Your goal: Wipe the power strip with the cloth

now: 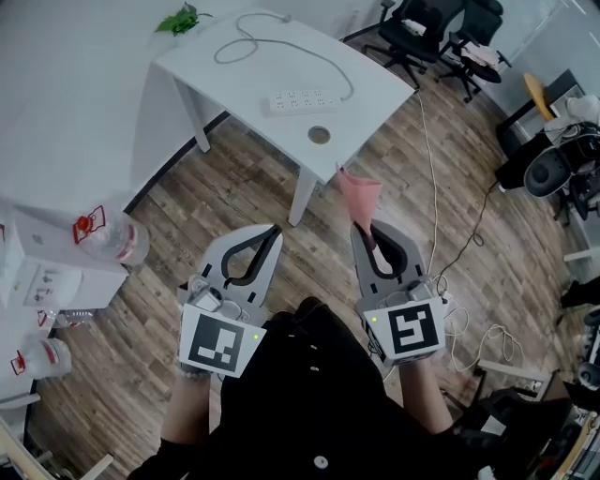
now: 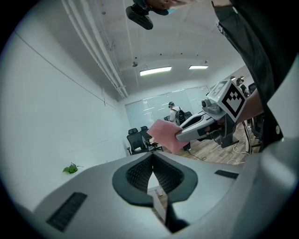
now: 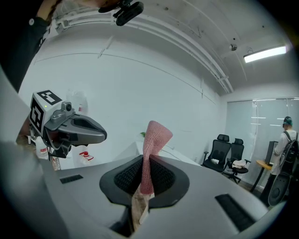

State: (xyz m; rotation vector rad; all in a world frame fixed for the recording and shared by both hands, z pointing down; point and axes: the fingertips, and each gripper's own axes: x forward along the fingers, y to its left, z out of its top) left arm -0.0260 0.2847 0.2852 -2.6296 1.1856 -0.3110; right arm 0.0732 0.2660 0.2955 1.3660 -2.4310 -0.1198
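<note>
A white power strip (image 1: 299, 99) with a grey cable lies on a white table (image 1: 234, 70) far ahead of me. My right gripper (image 1: 364, 226) is shut on a pink cloth (image 1: 360, 197), which sticks up past its tips (image 3: 153, 142). The left gripper (image 1: 274, 231) is shut with nothing in it; its jaws meet (image 2: 153, 161). Both grippers hang close to my body, well short of the table. From the left gripper view the right gripper (image 2: 196, 125) and the pink cloth (image 2: 163, 134) show at the right.
A round hole (image 1: 320, 135) is in the table near the strip. A green plant (image 1: 184, 19) sits at the table's far corner. Office chairs (image 1: 422, 33) stand behind. White boxes and a water bottle (image 1: 114, 239) are at my left. Cables (image 1: 469, 342) lie on the wood floor at right.
</note>
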